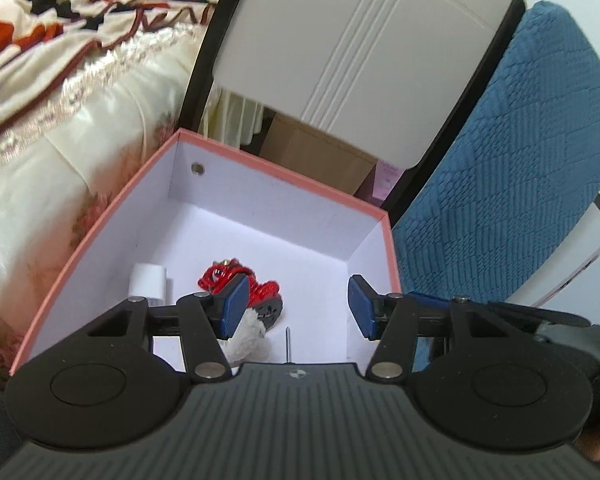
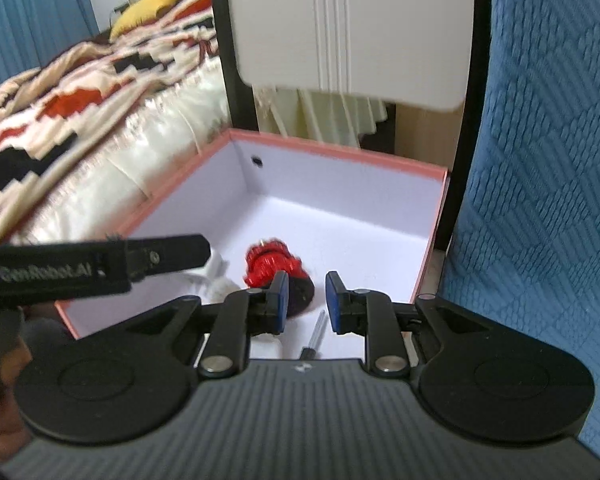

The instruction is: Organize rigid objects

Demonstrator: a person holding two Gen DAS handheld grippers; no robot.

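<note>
We've got both grippers over the pink-rimmed box [image 1: 204,148], w/ the left gripper [image 1: 296,306] spread wide and holding nothing, and the right gripper [image 2: 305,302] also parted, narrower gap, nothing between its pads. Inside the box, on the white floor: a red toy figure [image 1: 220,276] on a dark base, a small white plug-like block [image 1: 148,282] just beside it toward the left wall, a white fluffy bit [image 1: 248,338] near the front, and a thin screwdriver-like tool [image 2: 315,334] lying flat at the front edge; can't tell exactly what it is, mostly hidden by the gripper body. We'd judge the red figure as hard plastic, light, glossy so prob. a bit slippery, w/ bumpy detail that could snap if squeezed hard; best taken across the wider base or body, not the small top bits. The white block looks rigid, light, flat-sided, so an easy pinch across opposite faces. The thin tool is stiff but low to the floor, so we'd grab its thicker handle end, approx. mid-handle, and expect it to roll. The box is light card, prob. slides if bumped.
</note>
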